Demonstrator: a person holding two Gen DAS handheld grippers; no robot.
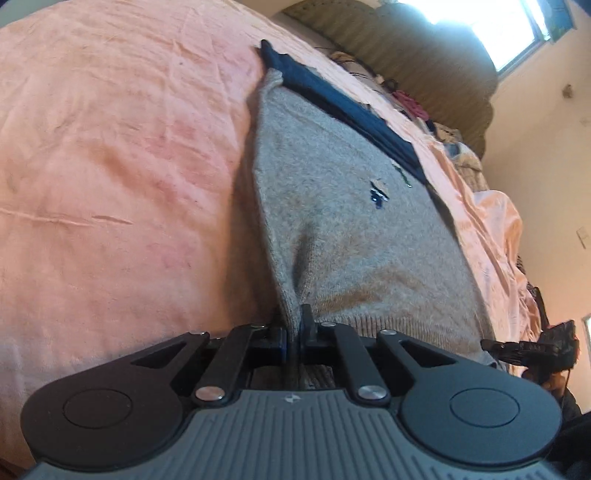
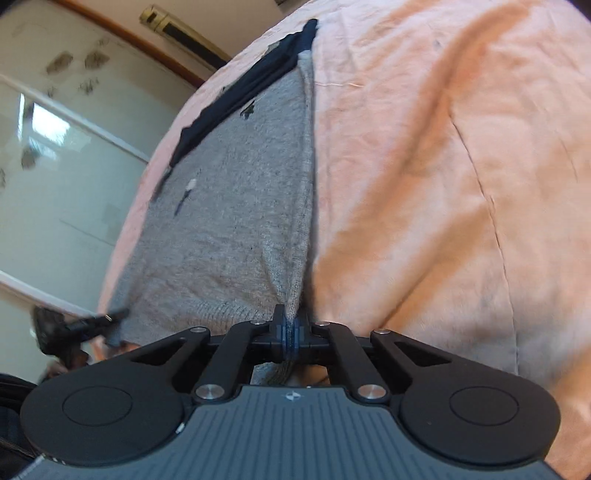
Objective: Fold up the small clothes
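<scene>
A grey knitted sweater [image 1: 351, 221] with a small dark emblem lies on the pink bedspread [image 1: 110, 166]; a dark blue band [image 1: 343, 107] runs along its far edge. My left gripper [image 1: 294, 325] is shut on the sweater's near left hem corner, the knit pinched between the pads. In the right wrist view the same sweater [image 2: 236, 221] stretches away, and my right gripper [image 2: 291, 325] is shut on its near right hem corner. Each gripper shows at the edge of the other's view: the right gripper [image 1: 524, 349] and the left gripper [image 2: 81, 325].
The pink bedspread [image 2: 443, 184] spreads wide on both sides of the sweater. A padded olive headboard [image 1: 424, 55] and a heap of clothes [image 1: 413, 107] stand at the far end, under a bright window [image 1: 498, 26]. A pale wall [image 2: 74, 166] borders the bed.
</scene>
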